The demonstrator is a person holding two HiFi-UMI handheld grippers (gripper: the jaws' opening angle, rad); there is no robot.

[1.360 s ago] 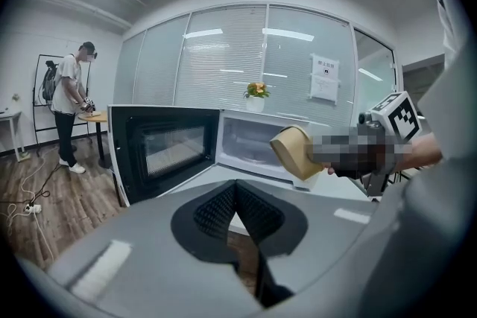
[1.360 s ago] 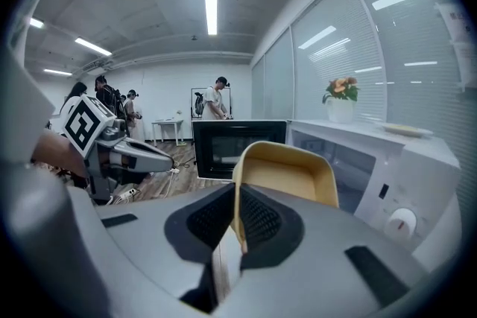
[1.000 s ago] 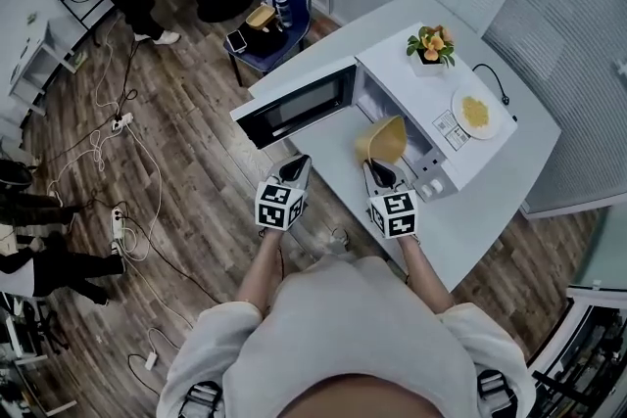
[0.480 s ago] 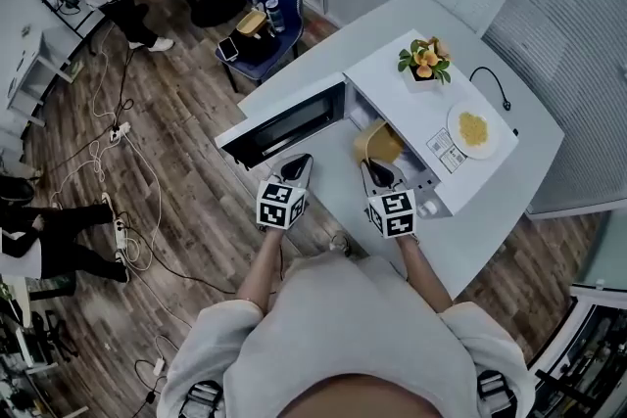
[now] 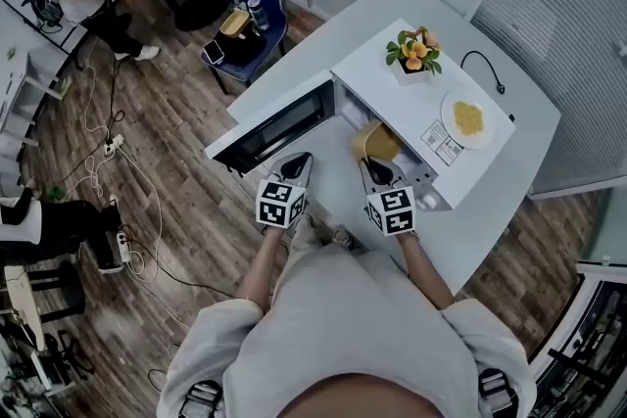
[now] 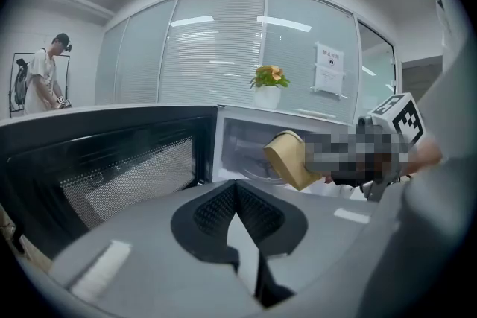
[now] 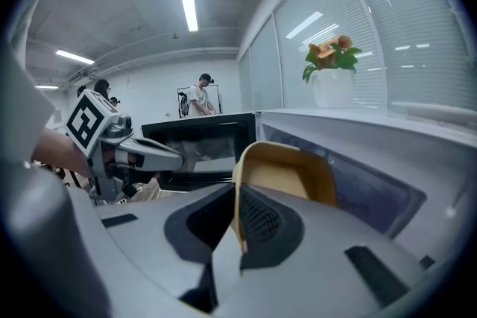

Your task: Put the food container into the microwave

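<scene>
The right gripper [image 5: 376, 168] clamps 1 wall of the tan food container [image 5: 380, 142], holding it tilted at the mouth of the open microwave [image 5: 387, 81], apparently ready to slide inside. The left gripper [image 5: 297, 167] hangs empty, jaws together, beside the swung-out door [image 5: 279, 124], leaving the opening free.

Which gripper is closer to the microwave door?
Left. The left gripper is just beside the open microwave door; the right gripper is farther over, holding the food container at the opening.

food container [image 5: 380, 143]: matt tan paper | microwave [image 5: 385, 96]: smooth white casing | floor [image 5: 176, 147]: wood planks
</scene>
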